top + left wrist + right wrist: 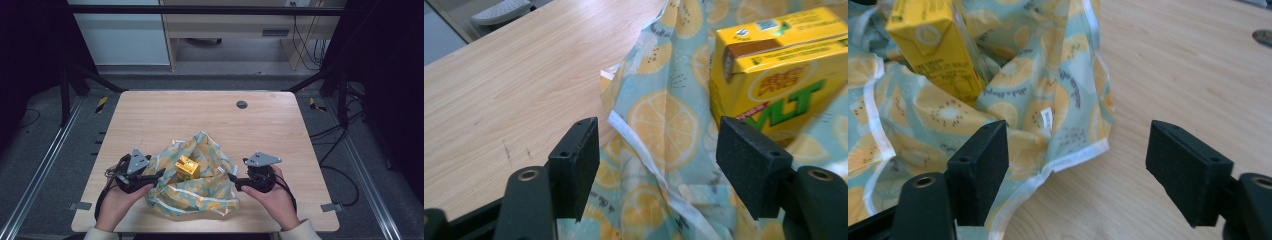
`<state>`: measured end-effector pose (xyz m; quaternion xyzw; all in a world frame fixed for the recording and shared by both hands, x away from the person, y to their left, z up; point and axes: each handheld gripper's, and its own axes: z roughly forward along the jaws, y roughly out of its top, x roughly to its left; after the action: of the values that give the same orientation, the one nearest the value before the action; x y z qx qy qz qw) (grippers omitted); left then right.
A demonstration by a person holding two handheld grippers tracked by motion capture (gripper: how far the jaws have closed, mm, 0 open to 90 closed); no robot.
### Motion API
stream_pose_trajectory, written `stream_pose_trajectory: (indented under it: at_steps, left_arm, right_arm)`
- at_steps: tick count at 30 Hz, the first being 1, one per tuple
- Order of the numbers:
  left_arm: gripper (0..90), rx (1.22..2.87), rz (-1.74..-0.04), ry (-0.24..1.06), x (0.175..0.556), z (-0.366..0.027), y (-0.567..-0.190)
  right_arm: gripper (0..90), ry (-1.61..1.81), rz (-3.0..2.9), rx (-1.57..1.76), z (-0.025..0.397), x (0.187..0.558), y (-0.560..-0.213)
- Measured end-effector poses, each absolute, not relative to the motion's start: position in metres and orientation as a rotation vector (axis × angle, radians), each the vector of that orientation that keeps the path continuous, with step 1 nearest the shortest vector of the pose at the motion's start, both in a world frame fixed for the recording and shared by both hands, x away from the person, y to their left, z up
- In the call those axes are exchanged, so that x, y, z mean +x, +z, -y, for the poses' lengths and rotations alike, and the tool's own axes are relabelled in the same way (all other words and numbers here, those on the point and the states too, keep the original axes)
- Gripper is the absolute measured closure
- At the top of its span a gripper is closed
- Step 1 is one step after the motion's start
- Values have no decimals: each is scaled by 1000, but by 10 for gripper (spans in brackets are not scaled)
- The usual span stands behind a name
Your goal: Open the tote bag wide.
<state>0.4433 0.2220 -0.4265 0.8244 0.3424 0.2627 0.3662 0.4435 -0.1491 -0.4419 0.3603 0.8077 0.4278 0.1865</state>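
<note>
Your left gripper (159, 174) sits at the cloth's (200, 192) left edge and your right gripper (234, 181) at its right edge, seen from the high view; the yellow carton (187, 167) stands on the cloth near the table's (150, 115) front. In the left gripper view your jaws gape wide over a white-hemmed fold, gripping nothing. In the right gripper view your jaws are also spread wide and empty, one perhaps brushing the cloth.
</note>
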Motion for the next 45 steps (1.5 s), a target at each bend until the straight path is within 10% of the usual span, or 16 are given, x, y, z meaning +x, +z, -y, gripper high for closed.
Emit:
stream_pose_trajectory:
  at_steps: [7, 9, 18, 45]
  left_arm:
    - [313, 2080, -969, 671, 449, -226, -451]
    - [337, 2111, -986, 645, 452, -229, -460]
    - [781, 2176, -946, 672, 457, -224, -461]
    - [824, 2339, -996, 695, 460, -233, -473]
  right_arm:
    - [298, 1190, -2340, 1017, 136, 444, -460]
    - [429, 1162, -2363, 1017, 134, 446, -465]
    - [858, 1181, -2373, 1005, 143, 450, -469]
    - [897, 921, -2440, 1017, 156, 466, -487]
